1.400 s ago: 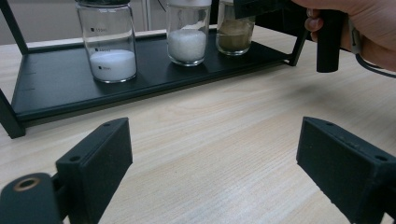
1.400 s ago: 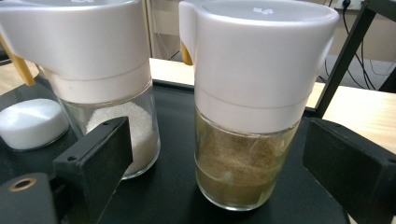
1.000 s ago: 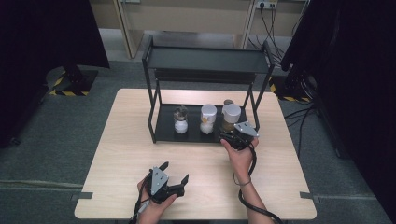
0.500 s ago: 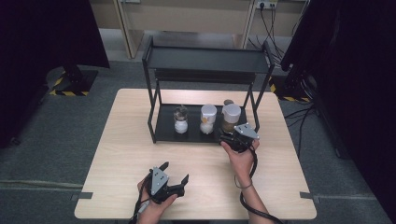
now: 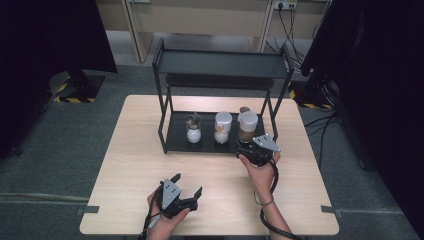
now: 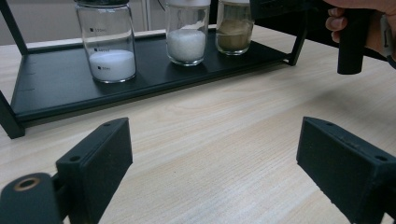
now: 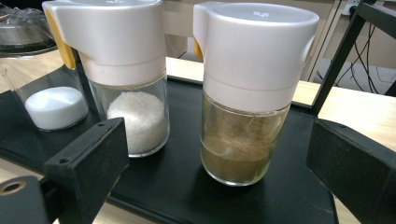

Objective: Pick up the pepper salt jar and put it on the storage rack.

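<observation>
Right gripper (image 7: 215, 177), jaws wide, is lined up on the brown-spice shaker (image 7: 250, 93), evidently to grasp it; left gripper (image 5: 189, 194), jaws wide, waits near.

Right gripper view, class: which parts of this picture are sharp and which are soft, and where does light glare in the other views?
Right gripper view: the brown-powder jar is fairly sharp, the near jaws soft. Left gripper view: the jars sharp, a pale sheen on the table. High view: even light, dark curtains at both sides.
</observation>
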The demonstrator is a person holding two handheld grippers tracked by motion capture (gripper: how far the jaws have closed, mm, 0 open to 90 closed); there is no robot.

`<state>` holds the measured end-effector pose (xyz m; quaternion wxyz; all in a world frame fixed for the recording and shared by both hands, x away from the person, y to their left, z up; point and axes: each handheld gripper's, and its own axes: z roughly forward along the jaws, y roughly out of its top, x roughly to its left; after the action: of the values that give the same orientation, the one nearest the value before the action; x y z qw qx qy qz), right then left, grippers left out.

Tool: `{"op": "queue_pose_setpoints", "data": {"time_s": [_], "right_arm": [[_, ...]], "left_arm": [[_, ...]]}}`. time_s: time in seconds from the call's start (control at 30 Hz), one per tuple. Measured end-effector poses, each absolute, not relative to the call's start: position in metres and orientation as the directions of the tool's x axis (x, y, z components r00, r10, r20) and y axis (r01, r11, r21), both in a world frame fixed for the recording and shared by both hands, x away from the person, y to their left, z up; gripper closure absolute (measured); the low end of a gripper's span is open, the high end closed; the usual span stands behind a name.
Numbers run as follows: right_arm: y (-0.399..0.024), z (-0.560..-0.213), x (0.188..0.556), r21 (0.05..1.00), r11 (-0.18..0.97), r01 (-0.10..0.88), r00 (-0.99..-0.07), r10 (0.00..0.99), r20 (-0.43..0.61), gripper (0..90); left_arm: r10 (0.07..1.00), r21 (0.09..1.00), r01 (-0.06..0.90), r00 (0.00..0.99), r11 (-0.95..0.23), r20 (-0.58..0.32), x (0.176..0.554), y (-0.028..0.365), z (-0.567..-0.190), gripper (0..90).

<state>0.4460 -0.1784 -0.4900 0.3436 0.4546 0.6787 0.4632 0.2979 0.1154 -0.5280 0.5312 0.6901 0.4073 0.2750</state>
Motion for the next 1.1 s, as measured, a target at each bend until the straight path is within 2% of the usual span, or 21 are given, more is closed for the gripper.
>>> {"op": "queue_pose_setpoints", "data": {"time_s": [1.1], "right_arm": [[-0.188,-0.491,0.419,0.944,0.159,0.288,-0.381,0.924,-0.039,4.6]], "left_arm": [[0.854,0.958,0.266,0.517,-0.105,-0.050,0.297,0.115,-0.528,10.0]]}}
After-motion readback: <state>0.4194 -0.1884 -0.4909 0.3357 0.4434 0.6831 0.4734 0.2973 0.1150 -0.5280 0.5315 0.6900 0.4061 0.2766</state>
